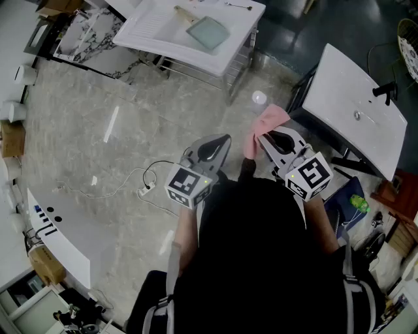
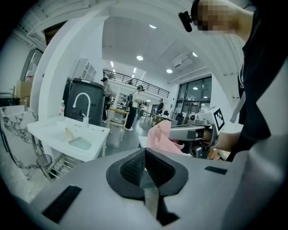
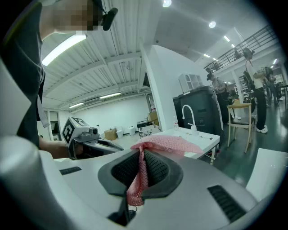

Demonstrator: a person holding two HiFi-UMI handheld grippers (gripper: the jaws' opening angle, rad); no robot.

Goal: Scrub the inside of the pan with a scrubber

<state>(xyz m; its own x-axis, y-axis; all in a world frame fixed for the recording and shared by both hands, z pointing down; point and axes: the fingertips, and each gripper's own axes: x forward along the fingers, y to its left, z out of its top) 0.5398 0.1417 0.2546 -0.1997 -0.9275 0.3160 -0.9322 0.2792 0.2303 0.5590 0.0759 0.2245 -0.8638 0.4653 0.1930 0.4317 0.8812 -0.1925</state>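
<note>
scrubber [image 3: 167,144], a pink mesh cloth, is pinched between the jaws of the right gripper [image 1: 260,138]. in the right gripper view its netting runs down through the closed pads and a loose fold spreads out past the tips. the left gripper [image 1: 223,139] is clenched on nothing, its pads meeting with only air beyond them. the two are held close together in front of the person's dark torso, the left one just left of the right, above the stone floor [image 1: 98,117]

no pan can be made out for sure in any view. the likeliest place is the white sink table [image 1: 163,40] at the far side, well apart from both grippers. a pale green square shape [image 1: 210,32] and a wooden-looking item [image 1: 185,14] lie there, but i cannot tell whether the green shape is a pan or just the basin. a second white table [image 1: 353,98] stands to the right, and a cable [image 1: 130,177] trails on the floor at the near left

my read is that the scrubber is already in hand and no scrubbing has begun, so this is the approach step. the next move calls for going to the far sink table and finding the pan. the left gripper would have to open before it can steady the pan, and then the cloth goes down inside it
</note>
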